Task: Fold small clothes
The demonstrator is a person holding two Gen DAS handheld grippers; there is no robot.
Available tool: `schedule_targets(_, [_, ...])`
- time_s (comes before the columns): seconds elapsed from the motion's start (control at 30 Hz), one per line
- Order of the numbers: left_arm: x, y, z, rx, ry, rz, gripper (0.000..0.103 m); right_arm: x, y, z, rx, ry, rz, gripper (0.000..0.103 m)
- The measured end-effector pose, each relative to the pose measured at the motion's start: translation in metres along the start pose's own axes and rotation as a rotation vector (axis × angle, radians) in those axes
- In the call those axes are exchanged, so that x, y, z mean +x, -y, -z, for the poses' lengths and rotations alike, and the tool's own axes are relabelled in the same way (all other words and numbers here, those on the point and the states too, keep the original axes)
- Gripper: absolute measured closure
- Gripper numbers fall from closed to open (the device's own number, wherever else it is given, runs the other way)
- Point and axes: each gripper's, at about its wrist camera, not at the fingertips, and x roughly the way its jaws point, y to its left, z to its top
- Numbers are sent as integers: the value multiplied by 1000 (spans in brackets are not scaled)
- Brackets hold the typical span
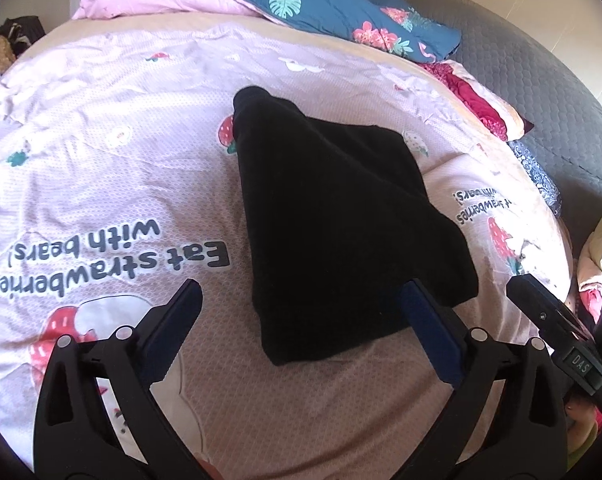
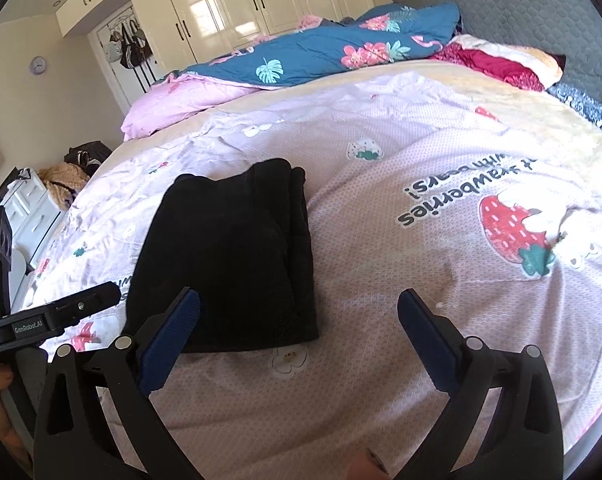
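A black garment (image 1: 333, 224) lies folded into a compact stack on the pink strawberry-print bedcover (image 1: 101, 152). It also shows in the right wrist view (image 2: 229, 256), left of centre. My left gripper (image 1: 303, 300) is open and empty, just in front of the garment's near edge. My right gripper (image 2: 299, 308) is open and empty, with its left finger near the garment's front right corner. The right gripper also appears in the left wrist view (image 1: 557, 320) at the far right, and the left gripper shows in the right wrist view (image 2: 61, 312) at the far left.
A blue floral quilt (image 2: 321, 52) and a pink duvet (image 2: 181, 100) are bunched at the far side of the bed. Red and cream cloth (image 2: 505, 64) lies by the grey headboard (image 2: 521, 4). White wardrobes (image 2: 241, 0) stand behind.
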Motion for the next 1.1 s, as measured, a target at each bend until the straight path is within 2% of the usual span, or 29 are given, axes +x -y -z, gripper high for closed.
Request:
schedule_targets(0.23, [-32,3,11,8,46,-2,9,-30,-14,6,-37,40,1,4])
schedule_targets(0.67, [-80,4,47,30,116,-7,9,-66,-42,32,-102,62,-14,4])
schedule_targets(1.1, [-99,-9,83,47,181,-40,9,-81,-46,74,-166,123,68,4])
